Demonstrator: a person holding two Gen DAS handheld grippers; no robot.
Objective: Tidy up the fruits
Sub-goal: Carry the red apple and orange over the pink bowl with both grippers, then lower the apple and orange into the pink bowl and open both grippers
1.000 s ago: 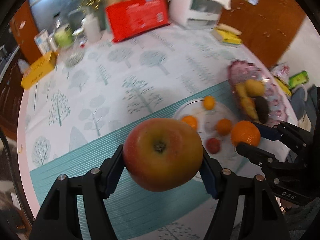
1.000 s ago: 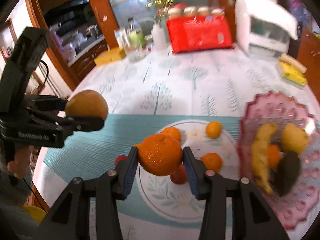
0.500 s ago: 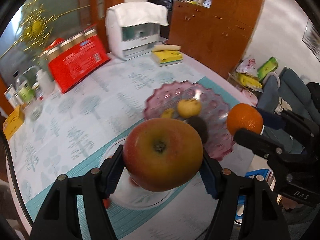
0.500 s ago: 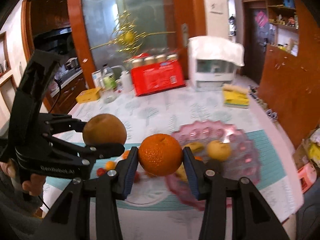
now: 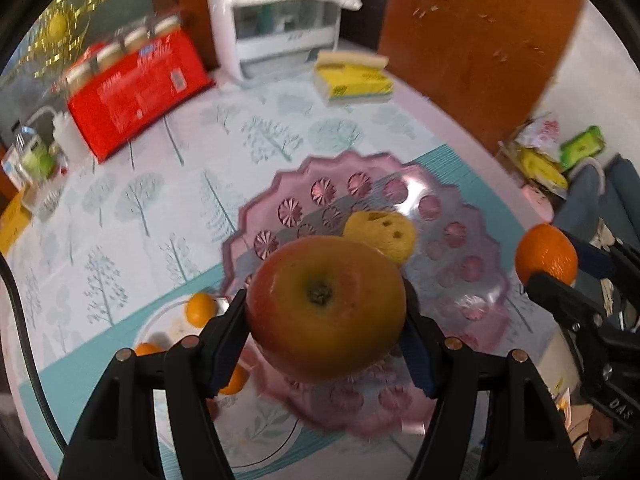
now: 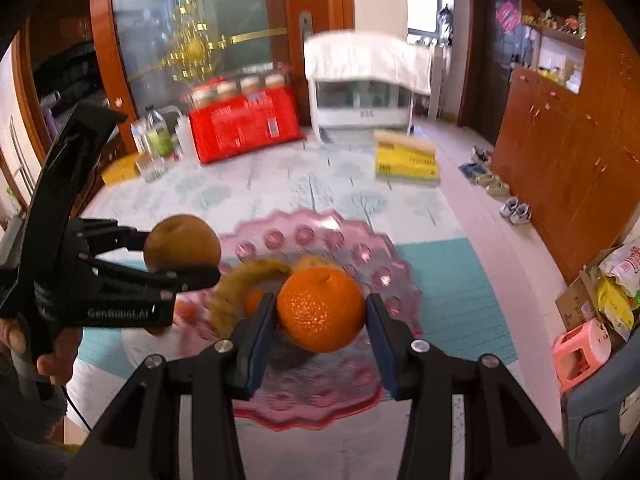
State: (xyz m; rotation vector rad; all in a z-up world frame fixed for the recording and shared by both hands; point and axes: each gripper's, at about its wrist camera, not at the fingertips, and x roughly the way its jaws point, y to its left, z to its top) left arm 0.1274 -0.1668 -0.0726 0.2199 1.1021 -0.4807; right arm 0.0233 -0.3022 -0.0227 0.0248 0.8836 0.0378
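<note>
**Both grippers loaded above the pink dish; release not yet made**

The left gripper (image 5: 324,320) is closed on an apple (image 5: 325,307), which is clamped across its widest part with the calyx end facing the camera. The right gripper (image 6: 320,320) is closed on an orange (image 6: 321,310), which is pinched at its sides between the blue pads (image 6: 262,330). Both fruits are held in the air above the pink scalloped dish (image 6: 360,248), the apple over its near-left part, the orange over its near edge.

In the dish a yellow fruit (image 5: 380,236) and a banana (image 6: 240,284) are already seen. Beside the dish, on its left, a clear plate (image 5: 256,432) with small oranges (image 5: 201,309) is noted on the teal mat (image 6: 452,280).

Risks are judged as follows. The two grippers are close together and could be knocked against each other on descent. If the apple is released from height, the fruit below could be struck and bruised, or the apple could roll over the shallow rim. The orange is placed near the edge, so a spill onto the mat is possible. Heights are made hard to judge by motion blur.
</note>
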